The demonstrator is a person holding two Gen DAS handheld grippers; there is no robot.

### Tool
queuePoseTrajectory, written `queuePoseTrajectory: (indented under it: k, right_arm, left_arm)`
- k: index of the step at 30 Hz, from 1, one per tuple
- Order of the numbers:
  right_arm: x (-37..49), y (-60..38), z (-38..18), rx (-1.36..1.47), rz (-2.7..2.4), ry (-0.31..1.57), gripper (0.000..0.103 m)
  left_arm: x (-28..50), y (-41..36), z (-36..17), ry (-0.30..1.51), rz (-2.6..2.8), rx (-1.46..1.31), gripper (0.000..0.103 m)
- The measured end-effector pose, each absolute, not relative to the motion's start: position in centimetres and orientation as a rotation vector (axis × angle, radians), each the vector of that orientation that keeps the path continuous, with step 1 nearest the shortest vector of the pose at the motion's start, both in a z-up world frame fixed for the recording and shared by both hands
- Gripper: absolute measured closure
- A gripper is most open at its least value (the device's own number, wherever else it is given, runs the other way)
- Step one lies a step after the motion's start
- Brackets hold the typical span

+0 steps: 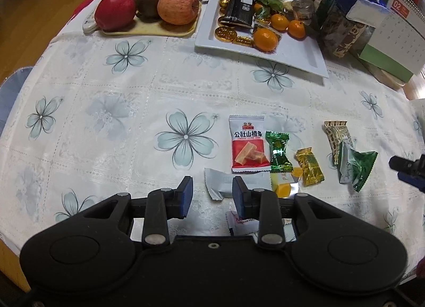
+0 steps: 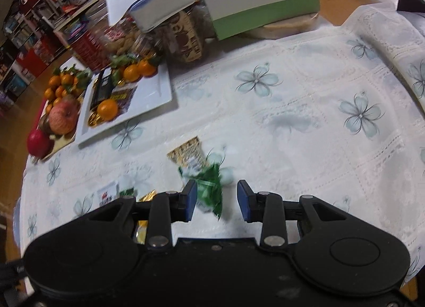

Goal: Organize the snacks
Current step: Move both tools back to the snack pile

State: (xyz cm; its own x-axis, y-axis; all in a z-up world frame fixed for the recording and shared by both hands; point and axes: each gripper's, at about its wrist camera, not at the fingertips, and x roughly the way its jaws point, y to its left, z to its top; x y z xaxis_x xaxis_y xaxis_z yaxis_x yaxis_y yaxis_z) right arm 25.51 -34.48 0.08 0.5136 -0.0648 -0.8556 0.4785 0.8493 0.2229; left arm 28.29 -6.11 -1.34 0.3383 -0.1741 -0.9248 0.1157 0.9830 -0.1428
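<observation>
- A white lace tablecloth with pale blue flower prints [image 1: 127, 99] is covering the table, and shelves with books are standing in the blurred background of the right wrist view.
- A row of small wrapped snacks is lying on the cloth: a red and white hawthorn snack packet [image 1: 248, 144], a dark green foil candy [image 1: 279, 151], a gold foil candy [image 1: 309, 166], a brown patterned bar wrapper [image 1: 337, 139] and a green and white crinkled packet [image 1: 356, 166].
- A silver-grey wrapper [image 1: 220, 183] is lying just in front of the left gripper [image 1: 212, 196], partly between its blue pads, and a yellow cube candy [image 1: 283, 184] is lying beside it.
- The left gripper's jaws are standing apart and are holding nothing.
- The right gripper [image 2: 217, 199] is also standing wide, with the green and white crinkled packet [image 2: 209, 192] between its pads; contact I cannot tell because of blur.
- Further away, a white rectangular plate [image 1: 300, 54] is carrying tangerines, gold coins and a black packet.
- To its left, a cream board with apples [image 1: 148, 29] is lying on the cloth.
</observation>
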Motion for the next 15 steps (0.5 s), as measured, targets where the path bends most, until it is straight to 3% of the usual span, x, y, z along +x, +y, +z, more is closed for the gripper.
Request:
queuePoseTrajectory:
  k: [9,15]
  right_arm:
    - [29.3,-36.5,-4.8,0.468,-0.399,1.096,0.067]
    - [28.8,-33.7,-4.6,0.473,-0.255,1.143,0.066]
  left_arm:
    - [29.6,-6.1,-2.9,1.300,-0.173,-0.126,0.062]
    - [29.9,-6.4,-2.8,1.306,-0.182,-0.132,0.062]
